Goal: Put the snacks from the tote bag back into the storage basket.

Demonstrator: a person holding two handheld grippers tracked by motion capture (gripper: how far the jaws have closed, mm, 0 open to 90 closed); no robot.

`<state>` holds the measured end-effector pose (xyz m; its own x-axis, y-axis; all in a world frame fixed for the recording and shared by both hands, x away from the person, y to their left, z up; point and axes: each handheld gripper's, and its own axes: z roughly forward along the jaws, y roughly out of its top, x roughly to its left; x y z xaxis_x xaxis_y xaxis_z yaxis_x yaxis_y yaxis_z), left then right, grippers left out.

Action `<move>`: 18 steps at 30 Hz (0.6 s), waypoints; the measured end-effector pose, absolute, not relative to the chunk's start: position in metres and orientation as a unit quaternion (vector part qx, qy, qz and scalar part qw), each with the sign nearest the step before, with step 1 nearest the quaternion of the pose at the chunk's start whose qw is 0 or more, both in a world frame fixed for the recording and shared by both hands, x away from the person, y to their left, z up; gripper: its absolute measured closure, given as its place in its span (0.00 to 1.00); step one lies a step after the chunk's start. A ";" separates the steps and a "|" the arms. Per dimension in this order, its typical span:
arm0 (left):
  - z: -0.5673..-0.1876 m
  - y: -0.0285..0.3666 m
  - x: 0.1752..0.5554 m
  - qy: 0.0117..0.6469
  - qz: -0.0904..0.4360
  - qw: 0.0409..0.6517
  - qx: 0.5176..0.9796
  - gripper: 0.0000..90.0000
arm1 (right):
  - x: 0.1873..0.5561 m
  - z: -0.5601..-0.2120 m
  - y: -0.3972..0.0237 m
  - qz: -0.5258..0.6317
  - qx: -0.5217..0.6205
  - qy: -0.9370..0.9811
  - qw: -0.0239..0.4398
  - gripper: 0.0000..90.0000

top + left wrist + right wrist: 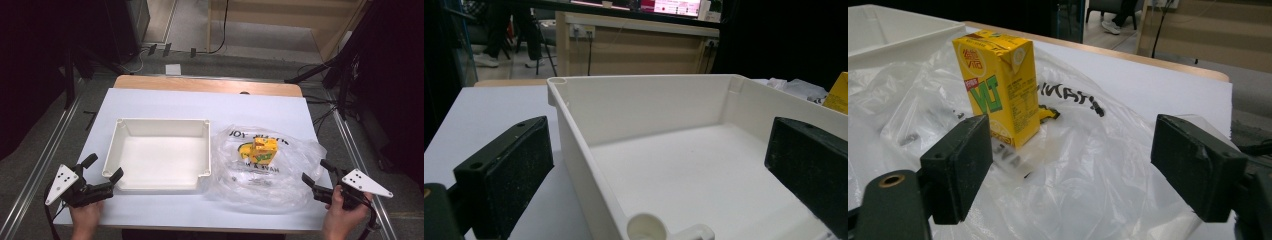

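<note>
My right gripper [314, 182] jaws gape empty toward the yellow carton [998, 85] upright on the plastic bag [1088, 165]; left gripper [102, 175], open, straddles the tray [160, 155] corner. I'd grip the carton's flat sides squarely.

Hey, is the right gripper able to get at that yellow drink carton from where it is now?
Probably yes. The right gripper is open and aimed at the carton, which stands upright on the crumpled plastic bag; only loose bag film lies between them.

We see the white table sheet [200, 107] brightly and evenly lit from above, while its surroundings sink into darkness. Both gripper views look soft, with the near jaws slightly blurred.
</note>
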<state>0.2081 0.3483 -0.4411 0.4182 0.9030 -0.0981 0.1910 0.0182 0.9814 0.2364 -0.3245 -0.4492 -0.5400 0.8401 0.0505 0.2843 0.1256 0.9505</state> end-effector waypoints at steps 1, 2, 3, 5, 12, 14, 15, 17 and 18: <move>-0.441 0.349 0.208 0.436 0.315 0.565 0.626 0.00 | 0.237 -0.448 -0.323 0.525 0.397 0.705 0.264 0.21; -0.441 0.349 0.208 0.436 0.315 0.565 0.626 0.00 | 0.239 -0.446 -0.322 0.524 0.395 0.707 0.265 0.21; -0.441 0.349 0.208 0.436 0.315 0.567 0.624 0.00 | 0.240 -0.444 -0.321 0.525 0.393 0.708 0.262 0.21; -0.441 0.350 0.207 0.435 0.314 0.568 0.624 0.00 | 0.241 -0.442 -0.321 0.525 0.390 0.710 0.262 0.21; -0.441 0.351 0.207 0.437 0.309 0.575 0.619 0.00 | 0.254 -0.426 -0.311 0.499 0.368 0.746 0.244 0.25; -0.441 0.351 0.207 0.437 0.310 0.575 0.619 0.00 | 0.258 -0.423 -0.309 0.492 0.363 0.756 0.234 0.26; -0.441 0.351 0.207 0.436 0.310 0.575 0.619 0.00 | 0.261 -0.421 -0.308 0.492 0.356 0.762 0.227 0.27; -0.441 0.351 0.207 0.436 0.308 0.576 0.619 0.00 | 0.268 -0.418 -0.306 0.489 0.342 0.774 0.212 0.31; -0.441 0.352 0.207 0.436 0.308 0.576 0.620 0.00 | 0.271 -0.416 -0.305 0.484 0.336 0.781 0.206 0.31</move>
